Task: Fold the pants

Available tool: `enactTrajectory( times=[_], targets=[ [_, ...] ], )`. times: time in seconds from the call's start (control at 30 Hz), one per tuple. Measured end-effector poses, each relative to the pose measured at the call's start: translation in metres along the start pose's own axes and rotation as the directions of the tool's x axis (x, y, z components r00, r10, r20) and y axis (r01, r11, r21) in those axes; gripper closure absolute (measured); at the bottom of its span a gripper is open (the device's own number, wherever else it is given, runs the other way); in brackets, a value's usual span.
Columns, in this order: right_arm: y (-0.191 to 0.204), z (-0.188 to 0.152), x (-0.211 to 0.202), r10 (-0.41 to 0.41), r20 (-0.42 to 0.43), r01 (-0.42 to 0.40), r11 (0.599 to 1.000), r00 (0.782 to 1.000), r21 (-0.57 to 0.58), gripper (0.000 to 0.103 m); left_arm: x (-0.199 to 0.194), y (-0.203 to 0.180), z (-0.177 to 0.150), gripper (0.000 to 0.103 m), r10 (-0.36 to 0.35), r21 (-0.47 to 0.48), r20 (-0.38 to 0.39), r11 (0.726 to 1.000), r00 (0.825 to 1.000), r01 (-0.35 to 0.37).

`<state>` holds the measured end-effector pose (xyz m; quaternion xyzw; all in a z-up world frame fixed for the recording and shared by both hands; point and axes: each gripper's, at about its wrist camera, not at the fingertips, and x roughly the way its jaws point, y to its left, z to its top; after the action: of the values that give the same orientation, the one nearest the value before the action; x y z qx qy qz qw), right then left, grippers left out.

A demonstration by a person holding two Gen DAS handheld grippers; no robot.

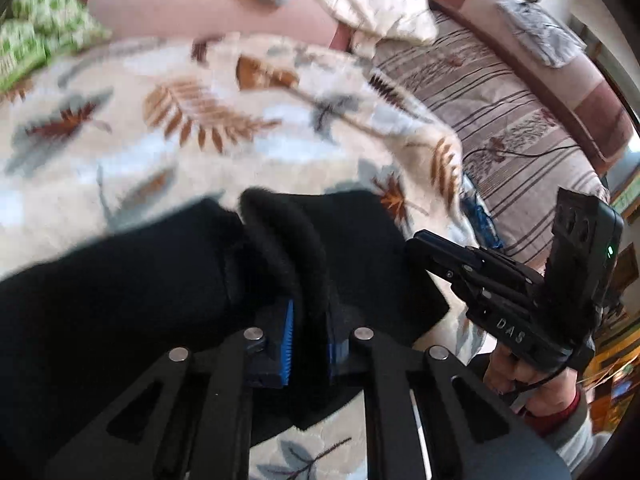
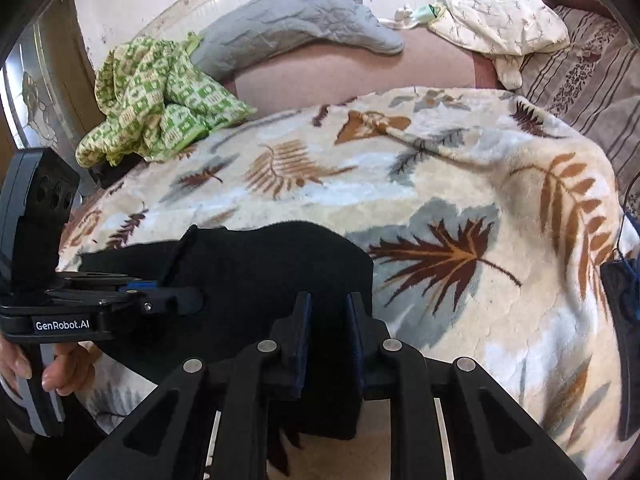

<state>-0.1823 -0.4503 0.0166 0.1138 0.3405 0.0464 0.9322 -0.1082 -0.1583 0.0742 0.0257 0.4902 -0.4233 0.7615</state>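
Left gripper (image 1: 308,340) is pinching a ridge of the pants (image 1: 120,280); right gripper (image 2: 328,340) is nearly closed, grip unclear. Keep both level w/ blanket (image 2: 440,168) edge, no bunching.

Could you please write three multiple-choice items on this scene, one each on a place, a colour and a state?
1. Where do the black pants lie?
A. on the leaf-patterned blanket
B. on a bare wooden floor
C. in a laundry basket

2. What colour is the crumpled cloth at the blanket's far left corner?
A. red and blue
B. green and cream
C. plain black

3. What is the left gripper doing?
A. standing wide open above the blanket
B. pinching a raised fold of the pants
C. holding a hanger

Answers: 1 A, the pants are spread on the leaf print; 2 B, it shows a green and cream check; 3 B, black fabric bulges up between its blue pads.
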Motion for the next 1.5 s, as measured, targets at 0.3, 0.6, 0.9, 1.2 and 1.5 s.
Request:
enactTrajectory(
  times=[0.3, 0.6, 0.9, 1.2, 1.5],
  targets=[
    [0.011, -0.006, 0.027, 0.015, -0.065, -0.017, 1.0, 0.998, -0.022, 0.082, 0.02, 0.012, -0.012, 0.091, 0.075, -0.001, -0.054, 0.997, 0.996, -0.075],
    [0.014, 0.002, 0.025, 0.082, -0.054, -0.082, 0.997, 0.995, -0.002, 0.077, 0.034, 0.023, -0.022, 0.07, 0.141, -0.006, -0.016, 0.99, 0.99, -0.142],
    [0.025, -0.007, -0.001, 0.068, -0.019, -0.068, 0.997, 0.998, -0.027, 0.069, 0.015, 0.034, -0.038, 0.036, 0.177, -0.065, 0.052, 0.983, 0.983, -0.174],
    [0.041, -0.014, -0.009, 0.05, -0.023, -0.051, 0.997, 0.999, -0.066, 0.061, -0.05, 0.043, -0.06, 0.023, 0.192, -0.161, 0.152, 0.973, 0.97, -0.167],
    [0.049, -0.008, -0.03, -0.013, 0.057, 0.016, 0.999, 0.998, -0.046, 0.041, -0.083, 0.067, -0.081, 0.019, 0.323, -0.225, 0.217, 0.935, 0.921, -0.275]
  ],
)
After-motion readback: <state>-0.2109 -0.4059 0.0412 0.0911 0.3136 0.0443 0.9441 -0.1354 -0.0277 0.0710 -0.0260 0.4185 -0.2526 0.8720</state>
